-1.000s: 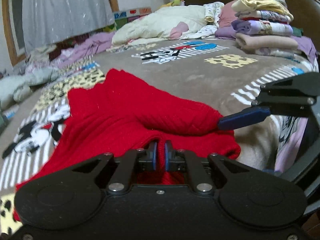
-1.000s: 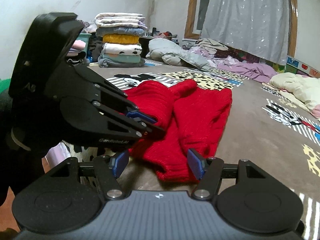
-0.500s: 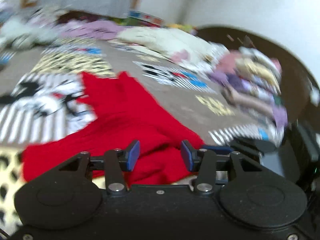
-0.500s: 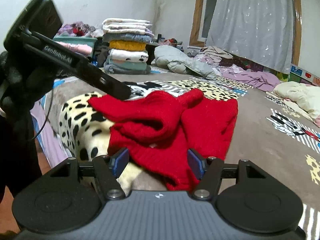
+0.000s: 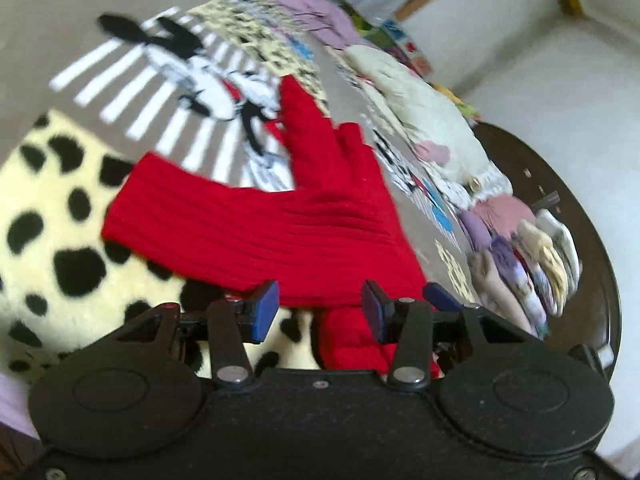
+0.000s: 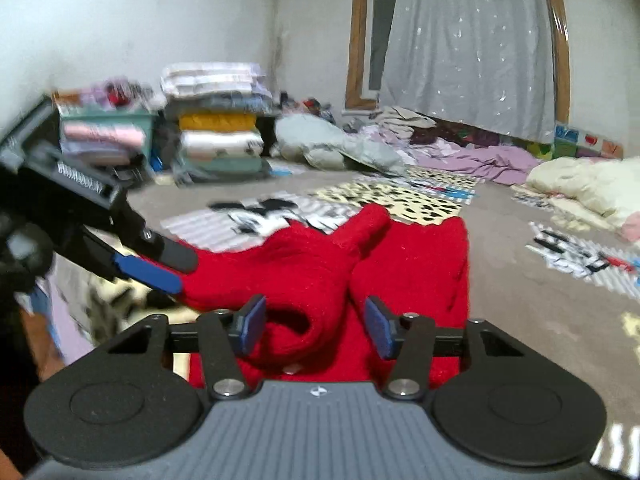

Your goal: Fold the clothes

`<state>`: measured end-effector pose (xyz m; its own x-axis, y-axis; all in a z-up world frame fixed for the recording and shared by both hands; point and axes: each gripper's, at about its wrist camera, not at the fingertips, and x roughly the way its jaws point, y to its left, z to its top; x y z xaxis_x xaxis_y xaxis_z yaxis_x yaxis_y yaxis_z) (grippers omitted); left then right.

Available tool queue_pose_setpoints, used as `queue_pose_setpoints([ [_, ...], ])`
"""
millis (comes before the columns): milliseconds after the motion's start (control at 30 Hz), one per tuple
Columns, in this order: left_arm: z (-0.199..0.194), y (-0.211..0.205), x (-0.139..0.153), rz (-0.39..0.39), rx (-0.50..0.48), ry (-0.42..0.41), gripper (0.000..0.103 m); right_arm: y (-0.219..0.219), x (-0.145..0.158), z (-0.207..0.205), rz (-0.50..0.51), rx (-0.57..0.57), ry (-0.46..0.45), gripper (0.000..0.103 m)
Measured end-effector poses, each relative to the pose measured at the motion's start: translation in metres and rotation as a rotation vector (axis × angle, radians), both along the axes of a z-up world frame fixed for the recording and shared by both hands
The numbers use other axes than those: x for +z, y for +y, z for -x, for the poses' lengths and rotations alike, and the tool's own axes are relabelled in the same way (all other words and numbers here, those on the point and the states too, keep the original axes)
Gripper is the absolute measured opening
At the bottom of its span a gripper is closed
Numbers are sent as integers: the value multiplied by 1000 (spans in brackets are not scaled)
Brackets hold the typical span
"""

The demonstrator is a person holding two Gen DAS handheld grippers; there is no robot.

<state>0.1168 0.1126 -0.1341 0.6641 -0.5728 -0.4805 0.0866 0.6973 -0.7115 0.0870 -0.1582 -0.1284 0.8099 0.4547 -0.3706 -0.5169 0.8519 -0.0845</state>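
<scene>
A red knit sweater [image 5: 320, 216] lies on the bed blanket [image 5: 132, 76], one sleeve stretched out to the left over a spotted patch. My left gripper [image 5: 319, 312] is open at the sweater's near edge, cloth lying just beyond its fingers. In the right wrist view the sweater [image 6: 412, 272] is bunched, with a rolled fold lying between the spread fingers of my open right gripper [image 6: 314, 326]. The left gripper [image 6: 156, 268] reaches in from the left there, its tips at the sleeve end. A blue fingertip of the right gripper [image 5: 438, 296] shows beside the left one.
A stack of folded clothes [image 5: 532, 256] stands by the dark headboard [image 5: 588, 216], another stack [image 6: 218, 128] at the far side. A cream duvet [image 6: 592, 184], a grey jacket [image 6: 332, 144] and purple cloth [image 6: 492, 160] lie further back on the bed.
The left gripper, shut on the sweater's near edge a second ago, has opened and swung left; a sleeve now lies stretched out leftward. The right gripper stayed open and came closer to the sweater.
</scene>
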Motion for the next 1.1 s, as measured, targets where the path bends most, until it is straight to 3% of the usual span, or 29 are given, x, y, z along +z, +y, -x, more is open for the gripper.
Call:
queue_pose_setpoints([
  [67, -5, 3, -7, 29, 43, 30, 45, 9, -8, -6, 96, -43, 8, 48],
  [200, -5, 10, -14, 89, 153, 34, 45, 11, -10, -8, 126, -67, -3, 48],
  [367, 4, 12, -11, 64, 280, -18, 44, 10, -14, -8, 136, -58, -11, 48],
  [500, 20, 18, -18, 169, 310, 46, 40, 9, -13, -6, 131, -54, -20, 48],
  [567, 25, 14, -19, 170, 261, 85, 40, 8, -12, -7, 117, -50, -23, 49],
  [667, 35, 10, -24, 144, 254, 131, 40, 6, -12, -7, 104, -46, -18, 49],
  [767, 43, 21, -19, 107, 333, 110, 42, 5, -12, -8, 94, -41, -14, 50],
  [867, 39, 33, -24, 125, 385, 106, 42, 4, -12, -8, 88, -37, -13, 50],
  [1000, 26, 37, -19, 57, 450, 54, 42, 5, -11, -7, 85, -36, -14, 50],
  [1067, 16, 29, -11, -32, 452, 15, 32, 6, -11, -6, 90, -34, -21, 50],
  [1100, 11, 23, -4, -96, 432, -7, 11, 7, -11, -5, 95, -32, -27, 50],
])
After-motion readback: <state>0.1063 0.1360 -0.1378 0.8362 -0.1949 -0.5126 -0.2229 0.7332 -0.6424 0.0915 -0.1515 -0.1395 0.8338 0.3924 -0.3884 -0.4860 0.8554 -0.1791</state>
